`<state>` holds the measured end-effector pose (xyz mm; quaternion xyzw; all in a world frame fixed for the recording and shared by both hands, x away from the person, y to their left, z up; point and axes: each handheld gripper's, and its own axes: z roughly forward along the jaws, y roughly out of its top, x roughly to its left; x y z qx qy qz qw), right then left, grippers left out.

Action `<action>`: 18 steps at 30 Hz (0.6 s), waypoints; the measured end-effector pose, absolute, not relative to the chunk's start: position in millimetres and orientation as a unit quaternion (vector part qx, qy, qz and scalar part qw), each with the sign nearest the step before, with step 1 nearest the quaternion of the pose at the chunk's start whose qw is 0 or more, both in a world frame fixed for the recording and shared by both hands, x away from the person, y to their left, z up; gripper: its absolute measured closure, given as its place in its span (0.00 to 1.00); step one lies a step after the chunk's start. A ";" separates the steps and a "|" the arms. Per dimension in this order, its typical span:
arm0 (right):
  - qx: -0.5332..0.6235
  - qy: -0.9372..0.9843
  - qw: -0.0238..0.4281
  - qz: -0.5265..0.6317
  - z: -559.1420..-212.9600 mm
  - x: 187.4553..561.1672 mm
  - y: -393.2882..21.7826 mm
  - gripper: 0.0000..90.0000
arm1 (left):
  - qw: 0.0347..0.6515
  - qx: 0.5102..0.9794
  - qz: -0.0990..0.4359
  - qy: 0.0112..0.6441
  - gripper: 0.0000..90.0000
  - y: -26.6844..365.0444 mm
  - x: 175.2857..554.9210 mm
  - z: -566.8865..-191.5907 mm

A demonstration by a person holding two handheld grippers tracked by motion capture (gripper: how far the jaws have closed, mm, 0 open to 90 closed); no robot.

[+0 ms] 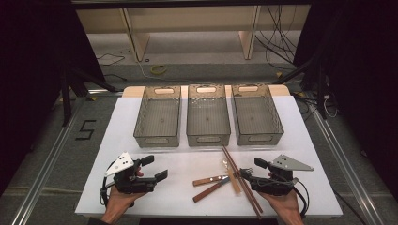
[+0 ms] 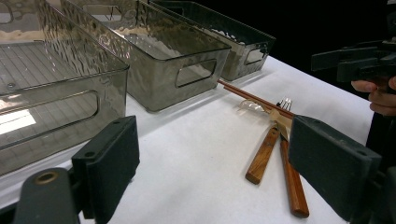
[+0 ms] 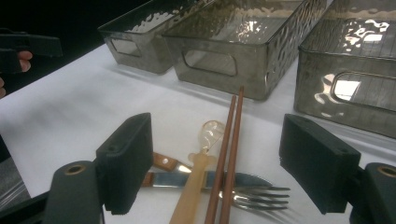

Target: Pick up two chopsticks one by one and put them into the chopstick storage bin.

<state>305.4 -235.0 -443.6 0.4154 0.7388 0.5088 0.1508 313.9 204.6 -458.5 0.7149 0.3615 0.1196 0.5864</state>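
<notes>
We hold the left tool (image 1: 151, 168) with its jaws spread and nothing between them, on the near left part of the white tabletop (image 1: 141, 187), well apart from the cutlery pile. Our right tool (image 1: 248, 174) also stands spread, holding nothing, just beside the pile on its right side. In this pile the chopsticks (image 1: 241, 180) lie across a wooden-handled fork (image 3: 254, 196), a knife (image 3: 205, 179) and a pale spoon (image 3: 201, 172). Beyond the pile, three transparent grey bins (image 1: 207, 117) stand side by side; the chopsticks' far ends point toward the middle bin.
</notes>
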 end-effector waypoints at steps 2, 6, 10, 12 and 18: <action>0.415 0.742 0.151 0.505 -443.3 305.9 -234.4 0.30 | 0.586 0.716 0.120 0.361 0.18 204.6 314.0 -458.5; 0.417 0.745 0.148 0.499 -440.7 307.0 -234.3 0.32 | 0.584 0.717 0.119 0.361 0.18 204.6 314.4 -458.8; 0.412 0.763 0.154 0.473 -437.6 309.2 -234.0 0.36 | 0.586 0.715 0.120 0.361 0.18 204.7 314.5 -458.8; 0.416 0.768 0.153 0.462 -434.8 310.1 -233.8 0.38 | 0.586 0.715 0.121 0.361 0.18 204.8 314.7 -458.9; 0.412 0.796 0.143 0.419 -424.5 314.7 -229.9 0.44 | 0.584 0.717 0.124 0.360 0.18 205.4 314.9 -458.9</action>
